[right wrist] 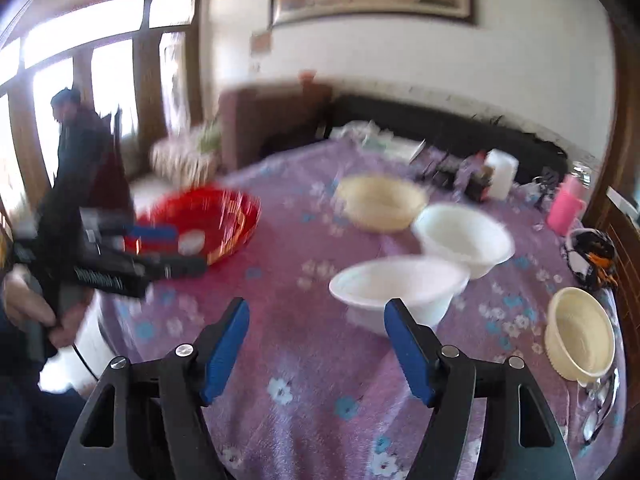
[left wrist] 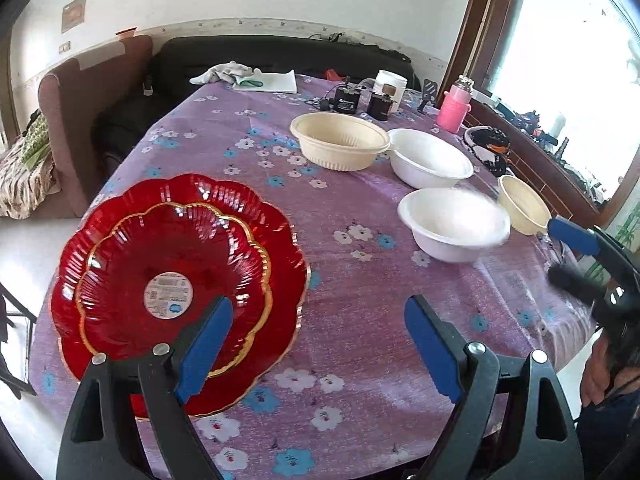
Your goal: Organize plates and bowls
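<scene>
On the purple flowered bench, two red plates lie nested at the left tool's side — glassy, stiff, likely slippery and breakable, best pinched at the scalloped rim. White bowls and cream bowls look light and thin-walled — grip at the lip. Both the left and the right tool stand wide open, holding nothing.

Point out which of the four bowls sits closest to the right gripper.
The near white bowl, just beyond the right gripper; the other white bowl and both cream bowls lie farther off.
</scene>
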The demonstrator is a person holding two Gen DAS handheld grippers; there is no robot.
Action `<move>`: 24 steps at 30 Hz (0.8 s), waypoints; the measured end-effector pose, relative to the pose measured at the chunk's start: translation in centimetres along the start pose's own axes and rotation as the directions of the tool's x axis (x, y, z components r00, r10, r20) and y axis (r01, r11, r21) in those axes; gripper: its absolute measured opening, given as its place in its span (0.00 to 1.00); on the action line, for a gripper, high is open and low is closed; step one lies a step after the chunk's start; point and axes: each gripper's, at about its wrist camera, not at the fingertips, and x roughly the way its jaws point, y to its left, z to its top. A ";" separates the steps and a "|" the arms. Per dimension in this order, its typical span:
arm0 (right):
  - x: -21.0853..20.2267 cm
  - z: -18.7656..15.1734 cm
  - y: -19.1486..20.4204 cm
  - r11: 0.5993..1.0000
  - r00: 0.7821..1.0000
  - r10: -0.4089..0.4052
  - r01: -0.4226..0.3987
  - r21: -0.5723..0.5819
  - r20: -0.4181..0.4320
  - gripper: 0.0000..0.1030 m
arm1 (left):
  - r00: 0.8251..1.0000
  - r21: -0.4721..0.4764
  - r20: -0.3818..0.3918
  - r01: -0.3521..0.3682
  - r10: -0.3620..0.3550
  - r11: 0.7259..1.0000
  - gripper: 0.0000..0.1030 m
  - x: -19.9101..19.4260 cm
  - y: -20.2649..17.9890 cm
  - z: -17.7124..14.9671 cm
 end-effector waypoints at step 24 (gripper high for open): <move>4.6 -5.8 -13.5 0.733 0.999 -0.017 0.038 0.679 -0.037 0.28 | 0.979 -0.052 -0.133 0.149 -0.155 0.987 0.31 12.7 -7.4 5.4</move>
